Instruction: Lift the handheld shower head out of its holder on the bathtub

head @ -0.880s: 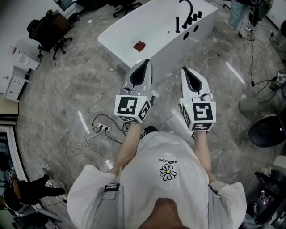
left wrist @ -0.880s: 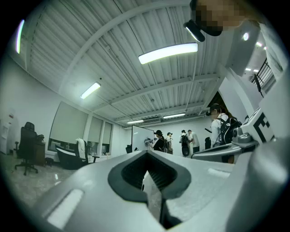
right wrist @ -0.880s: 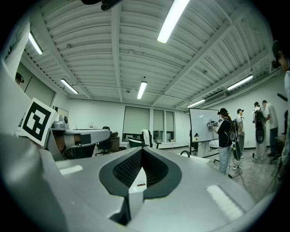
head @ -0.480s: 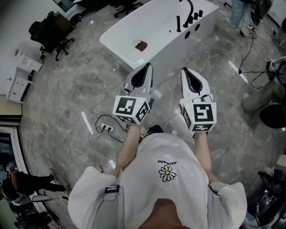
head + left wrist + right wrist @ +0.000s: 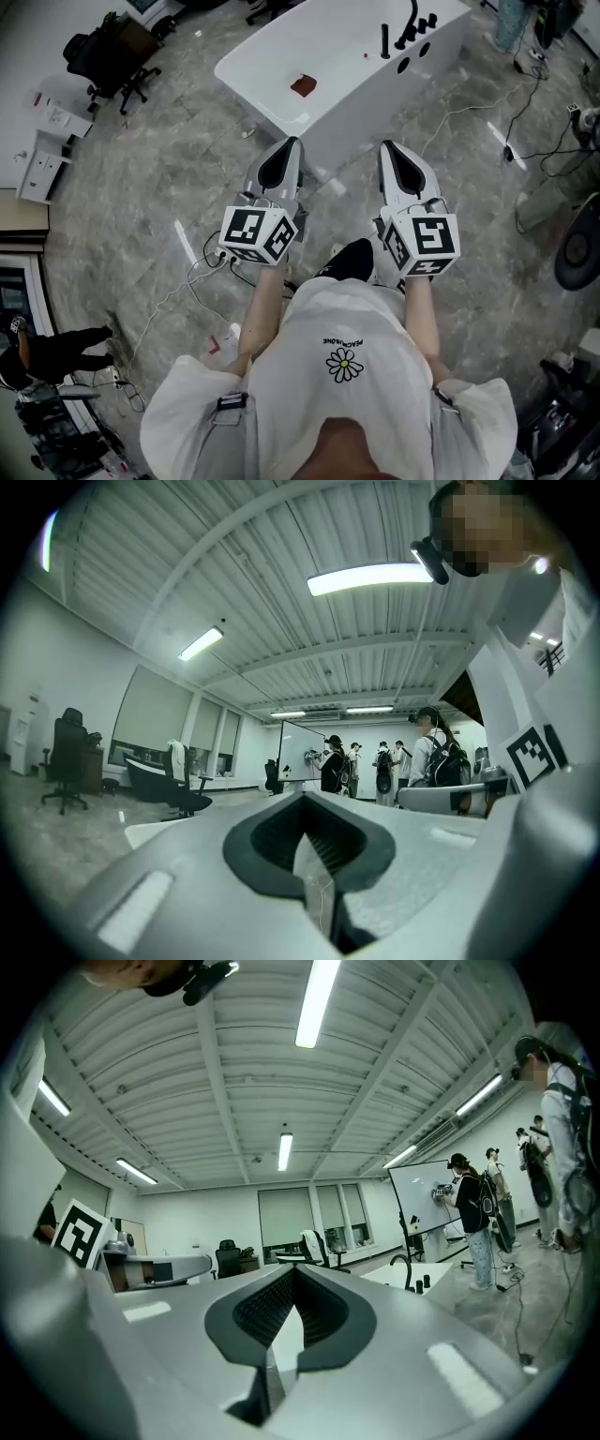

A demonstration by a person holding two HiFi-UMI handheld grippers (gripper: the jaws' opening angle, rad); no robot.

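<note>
The white bathtub (image 5: 281, 105) stands on the marble floor at the top of the head view. On its far right end a black handheld shower head (image 5: 384, 40) stands upright in its holder, beside a curved black faucet (image 5: 411, 19). Both grippers are held side by side at chest height, well short of the tub. My left gripper (image 5: 279, 157) and my right gripper (image 5: 395, 157) are shut with nothing in them. In the right gripper view the faucet (image 5: 405, 1272) and the tub's end (image 5: 441, 1275) show small and far off.
A red-brown item (image 5: 302, 85) lies inside the tub. A power strip with cables (image 5: 220, 258) lies on the floor to the left, and more cables (image 5: 525, 122) run at the right. Office chairs (image 5: 103, 56) and a white cabinet (image 5: 33, 164) stand at the far left. People stand by a whiteboard (image 5: 469, 1208).
The tub has slid up and to the right in the head view. My left gripper has drifted left and down. A black shoe now shows between the arms. Both grippers stay shut.
</note>
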